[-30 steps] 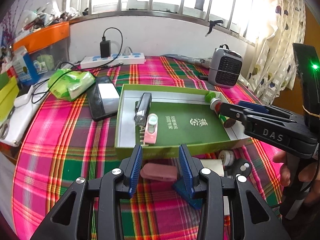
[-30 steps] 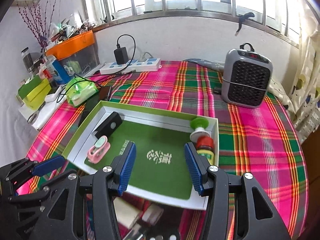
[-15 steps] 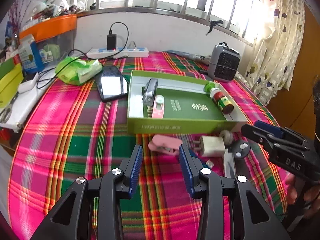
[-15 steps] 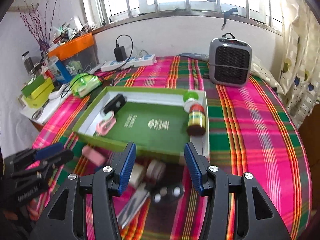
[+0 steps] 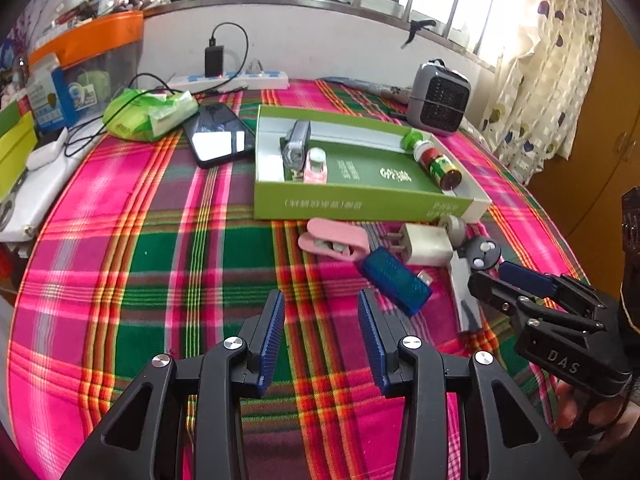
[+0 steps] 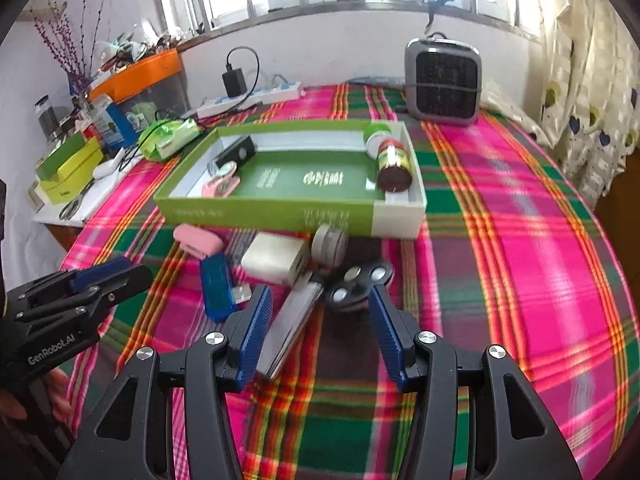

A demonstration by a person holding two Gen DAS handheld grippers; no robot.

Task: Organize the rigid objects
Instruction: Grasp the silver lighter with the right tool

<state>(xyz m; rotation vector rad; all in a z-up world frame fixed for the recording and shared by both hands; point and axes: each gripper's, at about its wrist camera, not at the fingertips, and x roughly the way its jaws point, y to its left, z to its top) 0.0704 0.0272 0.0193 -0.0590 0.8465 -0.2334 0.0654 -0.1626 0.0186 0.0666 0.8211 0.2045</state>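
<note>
A green box point(image 5: 360, 203) point(image 6: 280, 213) holds a black case point(image 5: 297, 147), a pink clip point(image 5: 316, 165) and a lying red-capped bottle point(image 5: 438, 162) point(image 6: 394, 160). Loose in front of it lie a pink clip point(image 5: 334, 238) point(image 6: 198, 240), a blue USB stick point(image 5: 396, 280) point(image 6: 218, 284), a white charger point(image 5: 424, 244) point(image 6: 276, 258), a grey roll point(image 6: 330, 244), a black spinner point(image 5: 482, 254) point(image 6: 356, 284) and a grey cutter point(image 5: 462, 292) point(image 6: 292, 320). My left gripper point(image 5: 320, 300) point(image 6: 108, 276) is open and empty, short of the pink clip. My right gripper point(image 6: 320, 300) point(image 5: 516, 280) is open above the cutter, pads off it.
A grey heater point(image 6: 442, 80) stands behind the box at the right. A phone point(image 5: 218, 138), a green tissue pack point(image 5: 150, 114) and a power strip point(image 5: 232, 80) lie to the left and back. Cluttered shelves point(image 6: 68, 172) line the left edge; a curtain point(image 5: 540, 80) hangs at right.
Both grippers have drawn back from over the box toward the near side of the table. The loose items in front of the box have come into full view.
</note>
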